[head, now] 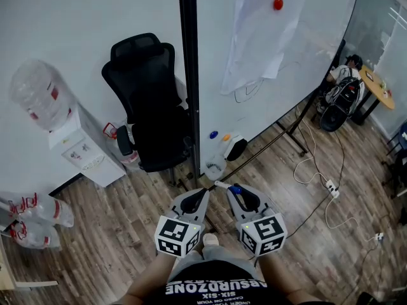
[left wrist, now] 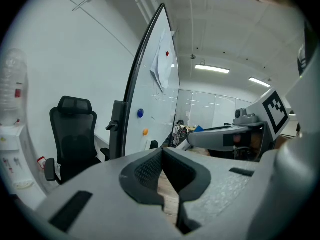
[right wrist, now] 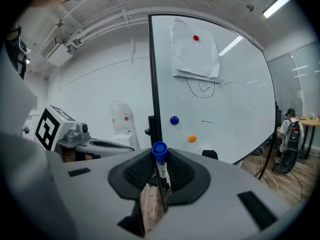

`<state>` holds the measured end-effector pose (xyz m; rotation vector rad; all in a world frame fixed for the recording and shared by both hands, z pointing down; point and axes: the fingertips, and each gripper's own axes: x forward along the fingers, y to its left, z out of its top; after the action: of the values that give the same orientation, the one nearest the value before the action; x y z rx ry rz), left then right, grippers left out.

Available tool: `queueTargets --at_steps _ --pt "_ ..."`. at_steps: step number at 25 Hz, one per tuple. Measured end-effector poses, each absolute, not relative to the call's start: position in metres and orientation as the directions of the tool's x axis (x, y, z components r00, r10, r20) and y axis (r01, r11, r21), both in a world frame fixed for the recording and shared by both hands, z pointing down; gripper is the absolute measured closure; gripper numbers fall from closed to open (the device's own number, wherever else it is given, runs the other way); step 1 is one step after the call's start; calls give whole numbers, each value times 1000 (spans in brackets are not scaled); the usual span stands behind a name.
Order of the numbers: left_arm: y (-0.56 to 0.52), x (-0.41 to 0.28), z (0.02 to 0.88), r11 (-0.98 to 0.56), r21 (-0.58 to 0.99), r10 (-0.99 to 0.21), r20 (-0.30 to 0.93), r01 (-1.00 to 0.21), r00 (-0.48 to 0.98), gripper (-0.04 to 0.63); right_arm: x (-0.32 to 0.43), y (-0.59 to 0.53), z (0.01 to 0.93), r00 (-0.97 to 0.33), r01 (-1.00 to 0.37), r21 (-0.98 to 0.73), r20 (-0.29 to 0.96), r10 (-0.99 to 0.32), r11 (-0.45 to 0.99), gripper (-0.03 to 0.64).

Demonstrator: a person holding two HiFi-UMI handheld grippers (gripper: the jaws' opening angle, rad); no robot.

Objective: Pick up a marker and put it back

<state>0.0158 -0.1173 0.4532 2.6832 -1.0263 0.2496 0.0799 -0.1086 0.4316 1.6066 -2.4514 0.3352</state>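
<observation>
Marker: the blue-capped marker [right wrist: 159, 155] is clamped between the fingers of the right gripper [head: 234, 190], cap pointing far, towards the whiteboard [head: 286, 75].
Left gripper: the fingers of the left gripper [head: 202, 197] are pressed together on nothing.
Step judged: carrying the marker back to the board's lower edge.
Care: the clamp is best loosened only once the marker is supported; the black eraser [head: 236, 149] should be cleared.

Shirt [head: 216, 288] seemingly reads "ABSURDZONE".
</observation>
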Motion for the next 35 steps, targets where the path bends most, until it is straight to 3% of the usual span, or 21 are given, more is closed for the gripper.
queueTargets --at_steps 35 --pt "-123 12 452 -724 172 -624 250 -668 740 588 71 -116 483 -388 -917 -80 398 -831 390 546"
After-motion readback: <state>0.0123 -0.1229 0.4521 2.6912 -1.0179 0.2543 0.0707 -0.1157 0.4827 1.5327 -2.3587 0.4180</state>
